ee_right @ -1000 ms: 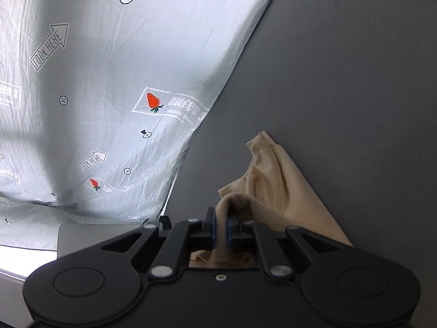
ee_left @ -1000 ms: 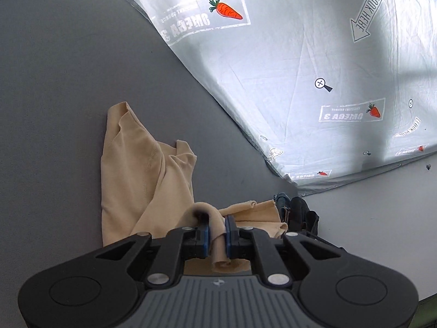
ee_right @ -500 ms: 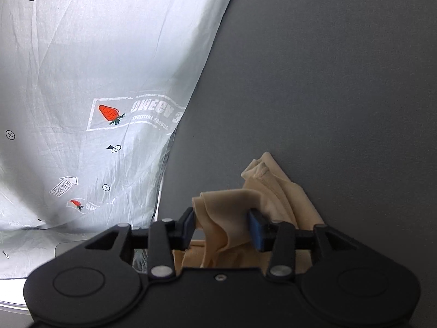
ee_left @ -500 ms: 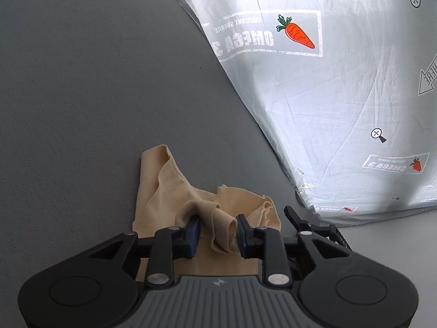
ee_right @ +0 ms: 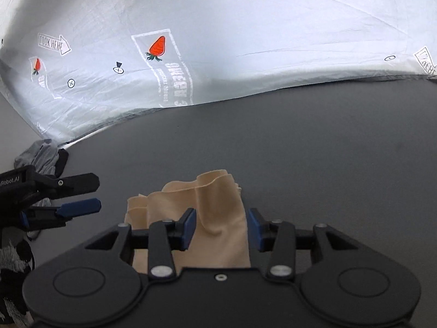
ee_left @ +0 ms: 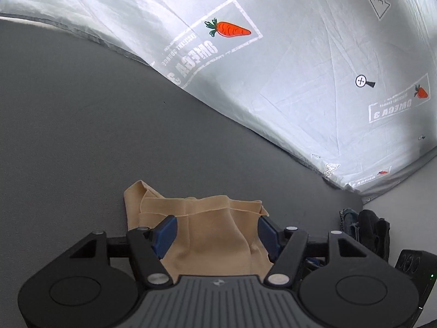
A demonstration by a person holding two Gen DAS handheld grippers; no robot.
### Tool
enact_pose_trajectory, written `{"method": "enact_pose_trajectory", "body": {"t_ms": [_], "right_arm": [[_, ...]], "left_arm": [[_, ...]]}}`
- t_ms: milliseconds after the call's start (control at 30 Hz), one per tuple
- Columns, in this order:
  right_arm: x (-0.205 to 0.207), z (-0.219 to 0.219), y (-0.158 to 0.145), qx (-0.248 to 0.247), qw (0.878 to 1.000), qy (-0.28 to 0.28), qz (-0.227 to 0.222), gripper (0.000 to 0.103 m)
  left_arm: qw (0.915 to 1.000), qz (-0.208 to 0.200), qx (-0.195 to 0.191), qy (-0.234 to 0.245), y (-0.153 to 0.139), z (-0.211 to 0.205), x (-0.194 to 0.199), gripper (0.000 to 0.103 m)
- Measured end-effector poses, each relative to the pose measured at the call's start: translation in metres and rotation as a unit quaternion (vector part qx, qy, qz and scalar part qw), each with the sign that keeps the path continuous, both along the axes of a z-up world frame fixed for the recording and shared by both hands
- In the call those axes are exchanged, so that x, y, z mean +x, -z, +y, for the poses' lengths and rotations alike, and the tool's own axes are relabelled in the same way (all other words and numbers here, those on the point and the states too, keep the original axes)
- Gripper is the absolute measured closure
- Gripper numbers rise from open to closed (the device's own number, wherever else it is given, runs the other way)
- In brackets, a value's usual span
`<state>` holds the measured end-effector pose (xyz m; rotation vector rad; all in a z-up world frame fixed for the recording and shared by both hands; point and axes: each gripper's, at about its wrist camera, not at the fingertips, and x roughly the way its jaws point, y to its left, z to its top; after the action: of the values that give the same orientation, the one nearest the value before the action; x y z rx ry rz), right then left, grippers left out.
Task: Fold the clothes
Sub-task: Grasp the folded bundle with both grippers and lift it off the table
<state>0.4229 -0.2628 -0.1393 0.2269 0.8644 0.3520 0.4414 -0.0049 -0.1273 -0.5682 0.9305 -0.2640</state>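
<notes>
A beige garment (ee_left: 207, 227) lies bunched on the dark grey table (ee_left: 82, 136). In the left wrist view my left gripper (ee_left: 217, 235) hovers over its near edge. Its jaws are opening, and the cloth lies loose between the blue pads (ee_left: 165, 235) without being pinched. In the right wrist view the same beige garment (ee_right: 215, 213) rises in a soft fold between the spread pads (ee_right: 188, 228) of my right gripper (ee_right: 221, 229), which is open. My left gripper (ee_right: 95, 194) shows there at the left edge, beside the cloth.
A white sheet printed with carrots and arrows (ee_left: 273, 82) covers the far part of the table (ee_right: 300, 150). A dark pile of clothes (ee_left: 366, 227) sits at the table's right corner, and a grey garment (ee_right: 41, 155) lies by the sheet's edge.
Both grippers were shut on folds of the beige garment; both have opened and let the cloth drop loose. Both views have swung, and the garment now looks more compact.
</notes>
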Motion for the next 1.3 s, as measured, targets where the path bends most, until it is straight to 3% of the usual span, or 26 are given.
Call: {"method": "enact_pose_trajectory", "body": {"t_ms": [100,233,400,600,833,900,1033,1067,1100,1133,1300], "right_arm": [[-0.001,0.01,0.022,-0.012,1.0,-0.015,0.018,0.062],[0.004,0.013,0.038,-0.052,0.998,-0.018,0.019,0.061],[0.018,0.002,0.038,-0.038,0.999,-0.027,0.013,0.061],[0.054,0.005,0.046,-0.018,0.998,-0.059,0.013,0.051],[0.076,0.018,0.056,-0.009,0.996,-0.084,0.011,0.039],[0.077,0.02,0.059,-0.006,0.996,-0.092,0.009,0.044],[0.078,0.02,0.058,0.013,0.995,-0.102,0.012,0.067],[0.078,0.02,0.057,0.019,0.994,-0.102,0.013,0.074],[0.077,0.019,0.056,0.024,0.995,-0.1,0.012,0.078],[0.074,0.018,0.053,0.027,0.995,-0.091,0.008,0.081],[0.036,0.016,0.024,0.012,0.998,-0.038,-0.045,0.084]], "left_arm": [[0.9917,0.023,0.127,-0.01,0.028,-0.034,0.002,0.038],[0.9838,0.024,0.175,-0.034,0.043,-0.031,0.001,0.035],[0.9863,0.035,0.154,-0.049,0.047,-0.008,0.006,0.036],[0.9832,0.013,0.182,-0.006,0.046,-0.014,0.013,0.031],[0.9836,0.004,0.18,0.013,0.047,-0.015,0.022,0.027],[0.9842,-0.004,0.175,0.023,0.047,-0.014,0.022,0.037],[0.9889,-0.001,0.146,0.029,0.045,-0.012,0.025,0.056],[0.9926,0.007,0.118,0.031,0.045,-0.009,0.027,0.077],[0.9954,0.015,0.089,0.032,0.046,-0.006,0.029,0.086],[0.9984,0.019,0.05,0.017,0.046,0.001,0.029,0.087],[0.9989,-0.019,0.035,0.025,0.009,0.002,0.009,0.089]]}}
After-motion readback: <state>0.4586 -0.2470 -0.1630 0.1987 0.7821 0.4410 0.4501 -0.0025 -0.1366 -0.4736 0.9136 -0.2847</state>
